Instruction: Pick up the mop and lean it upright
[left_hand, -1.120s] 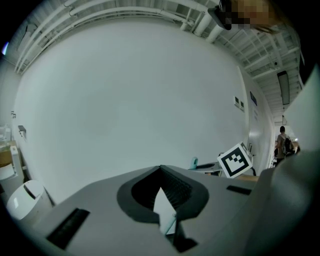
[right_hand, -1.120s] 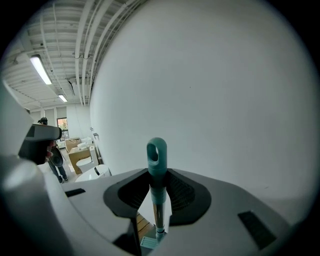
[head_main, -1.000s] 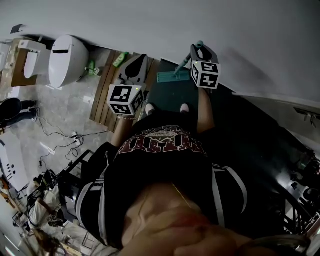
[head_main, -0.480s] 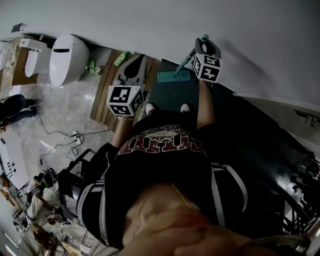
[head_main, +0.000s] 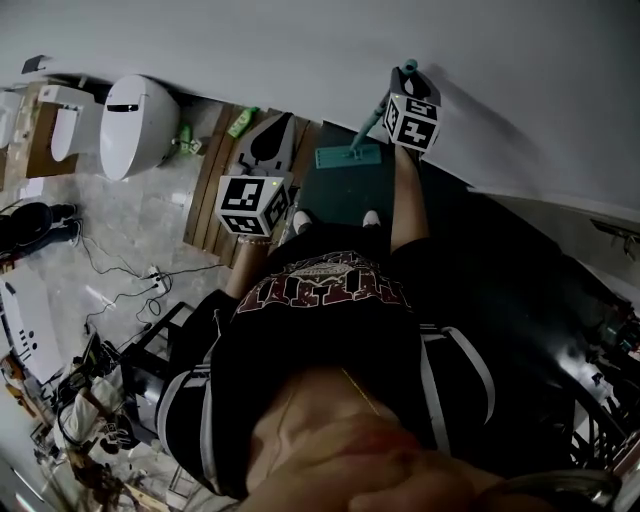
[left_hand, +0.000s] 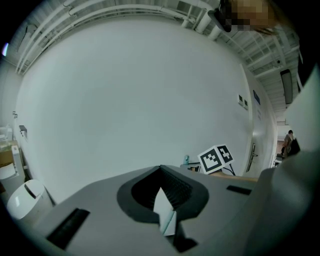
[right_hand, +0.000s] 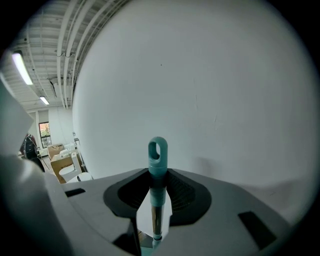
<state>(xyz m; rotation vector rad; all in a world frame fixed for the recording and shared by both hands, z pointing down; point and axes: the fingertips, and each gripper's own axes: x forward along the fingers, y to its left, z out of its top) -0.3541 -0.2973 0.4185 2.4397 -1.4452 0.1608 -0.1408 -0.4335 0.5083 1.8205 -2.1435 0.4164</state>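
The mop stands nearly upright by the white wall, its teal head (head_main: 348, 156) flat on the dark floor mat. Its handle (head_main: 372, 122) rises to my right gripper (head_main: 405, 75), which is shut on the handle just below the top. In the right gripper view the teal end with its hanging loop (right_hand: 157, 155) sticks out above the jaws of the right gripper (right_hand: 157, 172), close to the wall. My left gripper (head_main: 275, 128) hangs apart to the left, shut and holding nothing. In its own view the left gripper (left_hand: 160, 170) faces the wall.
A white wall (head_main: 300, 50) runs across the far side. A white toilet (head_main: 135, 122) stands at the left, next to wooden planks (head_main: 215, 190) and a green bottle (head_main: 240, 120). Cables (head_main: 120, 280) trail over the grey floor. The person's feet stand just behind the mop head.
My right gripper has carried the handle's top a little further toward the wall, and the mop stands steeper. The left gripper has hardly moved.
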